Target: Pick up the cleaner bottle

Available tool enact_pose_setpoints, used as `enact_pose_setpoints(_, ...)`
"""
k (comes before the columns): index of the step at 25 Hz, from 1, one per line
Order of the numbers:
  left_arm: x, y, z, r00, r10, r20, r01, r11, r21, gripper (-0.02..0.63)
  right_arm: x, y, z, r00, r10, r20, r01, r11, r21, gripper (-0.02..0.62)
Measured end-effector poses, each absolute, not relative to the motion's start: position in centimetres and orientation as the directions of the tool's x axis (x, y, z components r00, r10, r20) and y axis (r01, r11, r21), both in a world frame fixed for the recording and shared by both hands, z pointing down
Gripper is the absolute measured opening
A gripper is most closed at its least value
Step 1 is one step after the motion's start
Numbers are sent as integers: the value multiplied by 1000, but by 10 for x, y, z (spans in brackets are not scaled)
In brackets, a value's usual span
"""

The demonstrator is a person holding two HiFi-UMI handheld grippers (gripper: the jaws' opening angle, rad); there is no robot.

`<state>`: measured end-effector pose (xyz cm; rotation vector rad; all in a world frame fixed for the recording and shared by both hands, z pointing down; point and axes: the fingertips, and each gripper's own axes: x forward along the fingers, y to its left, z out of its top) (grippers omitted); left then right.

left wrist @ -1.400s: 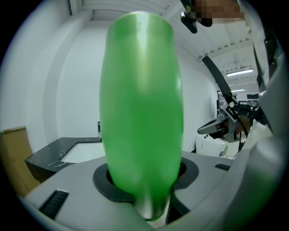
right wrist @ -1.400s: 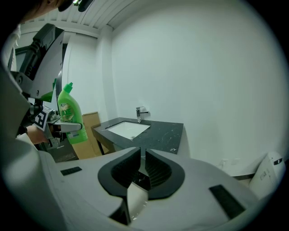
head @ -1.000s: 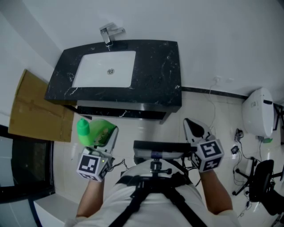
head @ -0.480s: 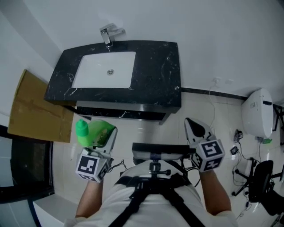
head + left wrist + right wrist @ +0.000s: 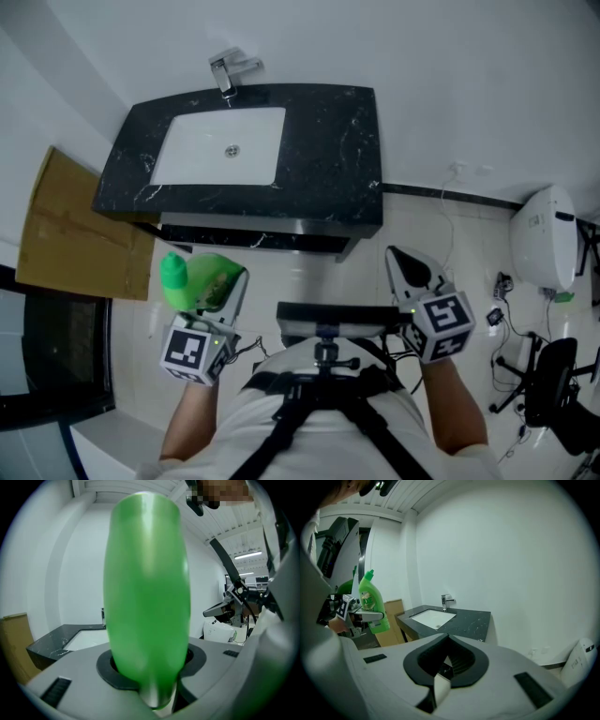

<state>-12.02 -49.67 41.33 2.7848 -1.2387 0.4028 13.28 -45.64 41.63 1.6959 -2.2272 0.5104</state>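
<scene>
The green cleaner bottle (image 5: 195, 280) is up off any surface, in front of the person's chest at the left. My left gripper (image 5: 219, 285) is shut on its body, with a jaw on each side. In the left gripper view the bottle (image 5: 147, 588) fills the middle, upright between the jaws. The right gripper view shows the bottle (image 5: 372, 603) at the far left, cap up, label facing me. My right gripper (image 5: 403, 262) is at the right of the head view, shut with nothing in it; its pads meet (image 5: 443, 670).
A black marble counter (image 5: 337, 150) with a white sink (image 5: 220, 145) and a chrome faucet (image 5: 230, 70) stands ahead against the white wall. Cardboard (image 5: 70, 225) leans at its left. A white appliance (image 5: 548, 234), cables and a black chair (image 5: 553, 384) are at the right.
</scene>
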Motion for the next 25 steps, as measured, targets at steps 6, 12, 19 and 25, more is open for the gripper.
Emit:
enact_pose_setpoints(6, -120, -497, 413, 645, -717, 264, -734, -678, -47, 176, 132, -457, 417, -266, -857, 442, -964, 248, -101, 0)
enact_pose_setpoints(12, -118, -497, 412, 647, -715, 264, -733, -679, -45, 176, 132, -456, 418, -266, -855, 446, -964, 247, -101, 0)
enact_pose_setpoints(19, -118, -497, 413, 646, -715, 266, -732, -679, -47, 176, 131, -456, 420, -270, -852, 449, -963, 251, -101, 0)
enact_pose_setpoints(25, -119, -498, 412, 646, -717, 262, -733, -678, -48, 176, 128, -459, 417, -278, -849, 449, -960, 263, -97, 0)
